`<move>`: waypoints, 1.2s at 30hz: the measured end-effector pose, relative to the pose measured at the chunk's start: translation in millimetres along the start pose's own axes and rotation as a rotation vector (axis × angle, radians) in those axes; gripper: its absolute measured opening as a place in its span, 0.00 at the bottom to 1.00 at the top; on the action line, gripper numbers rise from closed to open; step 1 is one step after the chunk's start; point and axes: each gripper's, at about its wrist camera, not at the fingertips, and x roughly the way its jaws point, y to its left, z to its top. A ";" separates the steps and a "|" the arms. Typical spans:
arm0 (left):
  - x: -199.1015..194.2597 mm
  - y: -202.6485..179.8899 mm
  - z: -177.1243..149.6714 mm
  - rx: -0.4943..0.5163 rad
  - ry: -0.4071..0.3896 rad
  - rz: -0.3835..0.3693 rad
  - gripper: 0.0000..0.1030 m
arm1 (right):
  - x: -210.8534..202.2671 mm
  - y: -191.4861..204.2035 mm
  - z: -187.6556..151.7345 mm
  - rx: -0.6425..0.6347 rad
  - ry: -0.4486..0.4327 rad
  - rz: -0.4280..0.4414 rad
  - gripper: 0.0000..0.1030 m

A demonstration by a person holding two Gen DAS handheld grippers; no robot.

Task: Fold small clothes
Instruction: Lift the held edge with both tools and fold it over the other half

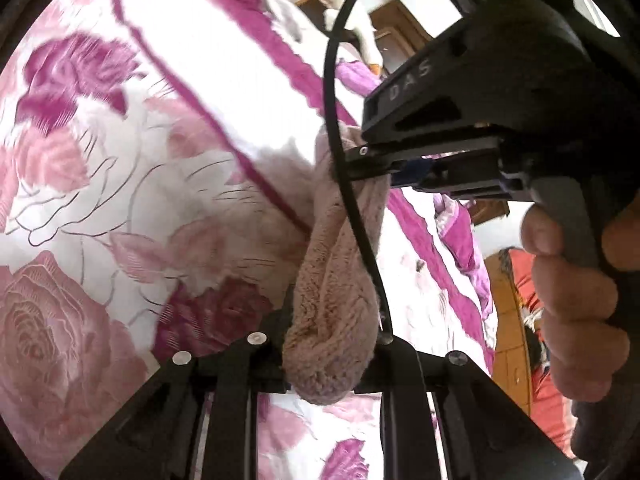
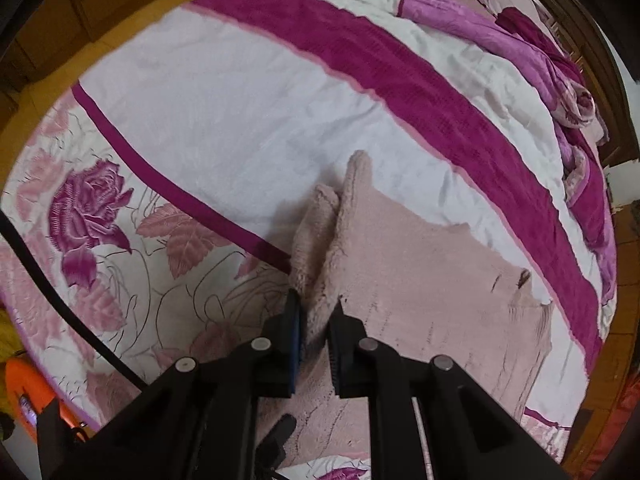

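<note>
Both grippers, left gripper (image 1: 332, 364) and right gripper (image 2: 316, 320), pinch pink fleece garment (image 2: 420, 280); bunched ridge runs away from camera.

From the left wrist view, a fuzzy pink garment (image 1: 340, 300) hangs bunched between the left gripper (image 1: 332, 364) below and the right gripper (image 1: 372, 160), whose jaws pinch its upper end while a hand (image 1: 576, 300) grips the handle, above a bedspread (image 1: 120, 160) with magenta roses.

I see a bed with white, magenta-striped, rose-printed bedspread (image 2: 240, 120); on it lie a fuzzy pink garment (image 2: 420, 280) and a crumpled purple blanket (image 2: 552, 80).
</note>
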 end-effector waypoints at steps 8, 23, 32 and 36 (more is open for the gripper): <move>-4.6 -49.8 -3.6 0.085 -0.014 0.014 0.00 | -37.1 -49.6 -20.2 0.016 -0.064 0.073 0.11; 19.6 -134.3 -57.1 0.280 -0.022 0.072 0.00 | -60.8 -158.8 -79.0 0.084 -0.147 0.176 0.11; 49.1 -160.7 -78.8 0.338 0.000 0.087 0.00 | -53.3 -218.3 -112.3 0.154 -0.185 0.252 0.11; 61.0 -169.8 -91.9 0.352 0.018 0.093 0.00 | -45.1 -237.2 -122.9 0.169 -0.196 0.271 0.11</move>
